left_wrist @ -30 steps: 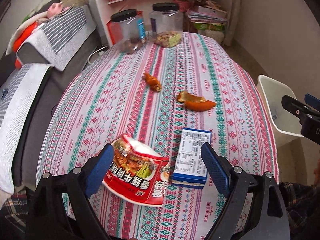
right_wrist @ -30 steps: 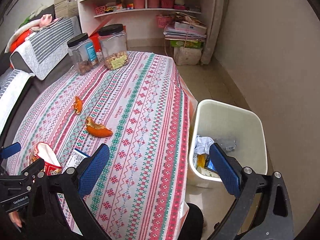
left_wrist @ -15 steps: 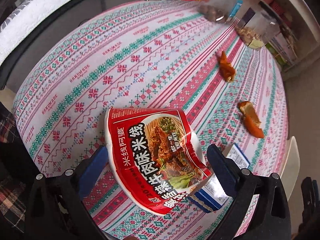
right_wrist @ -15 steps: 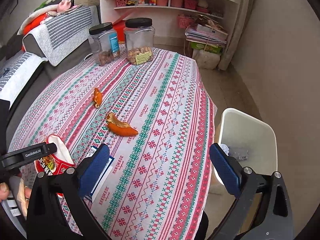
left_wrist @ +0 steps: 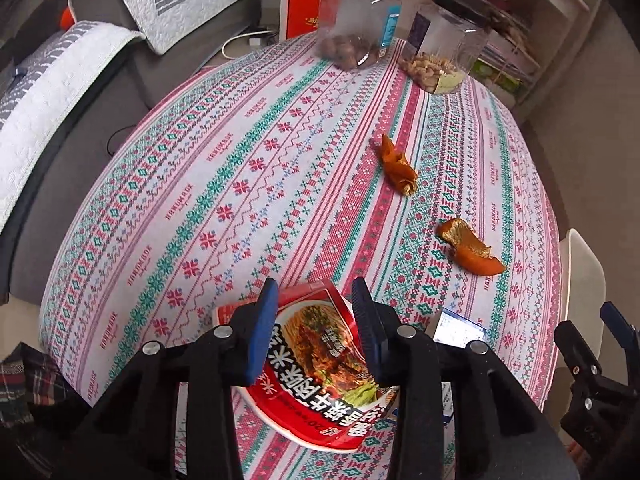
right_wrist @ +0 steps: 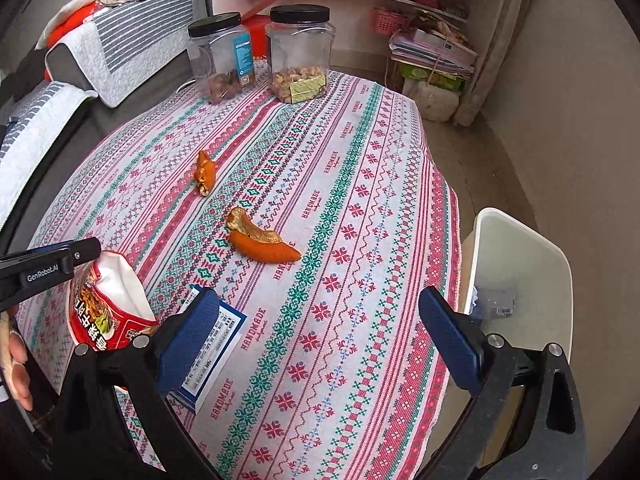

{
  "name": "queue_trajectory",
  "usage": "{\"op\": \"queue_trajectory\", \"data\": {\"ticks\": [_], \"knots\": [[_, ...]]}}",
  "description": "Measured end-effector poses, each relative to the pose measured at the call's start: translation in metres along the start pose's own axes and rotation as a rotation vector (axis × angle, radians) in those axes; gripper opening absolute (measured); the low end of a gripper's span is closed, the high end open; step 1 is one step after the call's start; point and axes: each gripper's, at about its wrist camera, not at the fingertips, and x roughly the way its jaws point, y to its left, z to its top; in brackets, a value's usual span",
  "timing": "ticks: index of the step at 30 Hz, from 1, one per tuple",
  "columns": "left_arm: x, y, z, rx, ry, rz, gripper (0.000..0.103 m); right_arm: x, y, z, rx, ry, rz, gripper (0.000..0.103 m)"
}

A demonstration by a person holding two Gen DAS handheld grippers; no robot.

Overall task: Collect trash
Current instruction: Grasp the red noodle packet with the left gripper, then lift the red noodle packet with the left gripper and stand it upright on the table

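Observation:
A red instant-noodle cup (left_wrist: 320,380) lies on its side at the near edge of the patterned tablecloth (left_wrist: 248,168). My left gripper (left_wrist: 314,292) is shut on it, one blue pad on each side of its wall. From the right wrist the cup (right_wrist: 108,300) shows its white inside. A blue and white carton (right_wrist: 212,344) lies flat just right of the cup. My right gripper (right_wrist: 320,300) hangs open above the cloth, its left finger over the carton. Two orange peels (right_wrist: 260,240) (right_wrist: 205,172) lie further in. A white bin (right_wrist: 520,264) with some trash stands on the floor to the right.
Two clear jars with black lids (right_wrist: 224,60) (right_wrist: 300,56) stand at the table's far end. A grey sofa with striped covers (right_wrist: 60,100) runs along the left. Shelves and stacked papers (right_wrist: 432,52) fill the back. A person's hand (right_wrist: 16,360) shows at the left edge.
My left gripper's jaws have closed from wide open onto the noodle cup. The right gripper has come lower and nearer over the carton, still open.

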Motion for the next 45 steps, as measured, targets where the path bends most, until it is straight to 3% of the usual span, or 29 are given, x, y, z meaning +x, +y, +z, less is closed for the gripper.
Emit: {"op": "queue_trajectory", "data": {"ticks": [1, 3, 5, 8, 10, 12, 15, 18, 25, 28, 31, 32, 34, 36, 38, 41, 45], "knots": [[-0.002, 0.0, 0.001, 0.027, 0.001, 0.002, 0.039, 0.001, 0.0, 0.001, 0.001, 0.004, 0.002, 0.096], [-0.002, -0.003, 0.002, 0.108, 0.02, 0.004, 0.06, 0.004, 0.002, 0.003, -0.002, 0.009, 0.004, 0.096], [-0.004, -0.009, 0.0, 0.209, 0.037, 0.015, 0.071, 0.005, 0.004, 0.005, -0.006, 0.011, 0.005, 0.096], [-0.012, -0.009, -0.005, 0.293, 0.054, 0.036, 0.078, 0.006, 0.008, 0.008, -0.02, 0.005, 0.004, 0.096], [-0.016, -0.003, -0.007, 0.27, 0.062, 0.04, 0.084, 0.006, 0.01, 0.01, -0.029, 0.001, -0.001, 0.096], [-0.015, 0.009, -0.01, 0.179, 0.102, 0.013, 0.09, 0.007, 0.011, 0.011, -0.029, 0.003, 0.0, 0.096], [-0.001, 0.021, -0.023, 0.05, 0.189, -0.03, 0.09, 0.009, 0.011, 0.011, -0.027, 0.009, 0.005, 0.096], [0.006, 0.017, -0.037, 0.043, 0.188, 0.009, 0.09, 0.01, 0.01, 0.009, -0.031, 0.016, 0.007, 0.096], [0.025, 0.01, -0.053, -0.054, 0.236, -0.009, 0.096, 0.009, 0.004, 0.007, -0.018, 0.025, 0.009, 0.096], [0.043, 0.004, -0.051, -0.098, 0.265, -0.012, 0.096, 0.011, 0.001, 0.005, -0.012, 0.04, 0.01, 0.096], [0.058, -0.006, -0.039, -0.074, 0.259, 0.016, 0.096, 0.01, -0.001, 0.005, -0.013, 0.04, 0.011, 0.096], [0.061, -0.007, -0.035, -0.064, 0.248, 0.007, 0.095, 0.009, -0.002, 0.005, -0.013, 0.037, 0.011, 0.096], [0.058, -0.011, -0.022, -0.032, 0.201, -0.01, 0.078, 0.008, -0.003, 0.006, -0.014, 0.03, 0.01, 0.096], [0.049, -0.017, -0.011, 0.039, 0.144, 0.0, 0.041, 0.006, -0.004, 0.008, -0.012, 0.023, 0.008, 0.096], [0.038, -0.02, 0.001, 0.095, 0.095, -0.002, 0.025, 0.007, -0.005, 0.009, -0.007, 0.021, 0.006, 0.096], [0.023, -0.023, 0.017, 0.149, 0.039, -0.016, 0.017, 0.01, -0.006, 0.012, 0.0, 0.029, 0.011, 0.096], [0.013, -0.019, 0.028, 0.19, 0.011, -0.024, 0.019, 0.014, -0.002, 0.014, -0.006, 0.032, 0.01, 0.096]]}}
